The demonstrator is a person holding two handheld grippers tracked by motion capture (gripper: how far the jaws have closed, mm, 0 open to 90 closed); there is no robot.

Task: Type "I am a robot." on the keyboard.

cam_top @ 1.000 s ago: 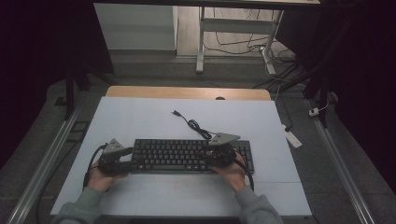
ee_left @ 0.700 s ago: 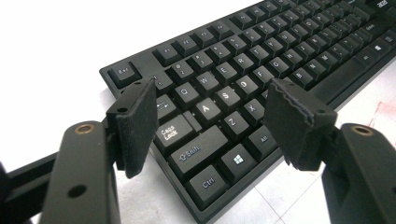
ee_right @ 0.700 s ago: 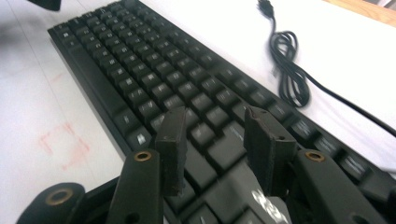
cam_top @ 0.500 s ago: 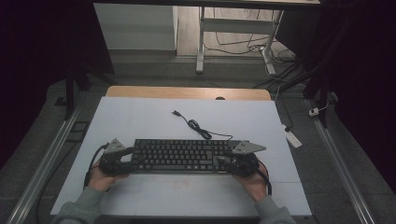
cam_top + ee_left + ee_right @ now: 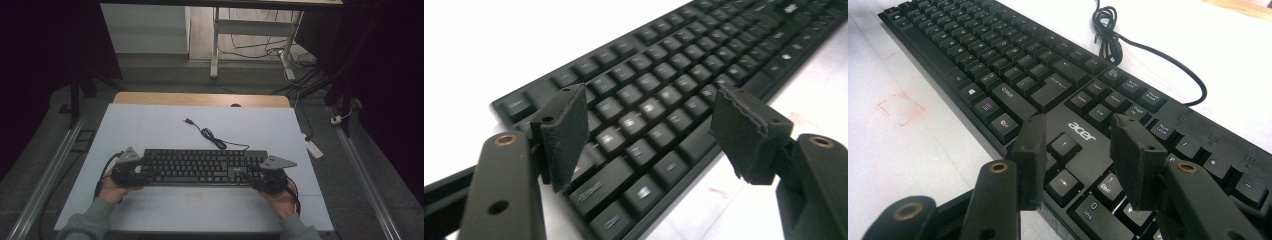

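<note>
A black Acer keyboard point(image 5: 200, 167) lies across the white table top, its black cable point(image 5: 212, 136) curling away behind it. My left gripper point(image 5: 135, 172) sits at the keyboard's left end. In the left gripper view its jaws have just been opening; the left gripper point(image 5: 649, 132) now stands open over the left-hand keys point(image 5: 644, 107), its pads pressing on nothing. My right gripper point(image 5: 265, 179) is at the keyboard's right end. The right gripper point(image 5: 1075, 150) stands open above the arrow keys point(image 5: 1064, 146) and the Acer logo, holding nothing.
The white mat point(image 5: 150, 125) covers the table, with a wooden edge point(image 5: 200, 99) at the back. A white power strip point(image 5: 313, 148) lies off the right side. Metal rails point(image 5: 55, 170) run along both sides. A faint red square mark point(image 5: 898, 107) is on the mat in front of the keyboard.
My right gripper has slid to the right along the keyboard, from near its middle to its right end. The left gripper has stayed at the left end.
</note>
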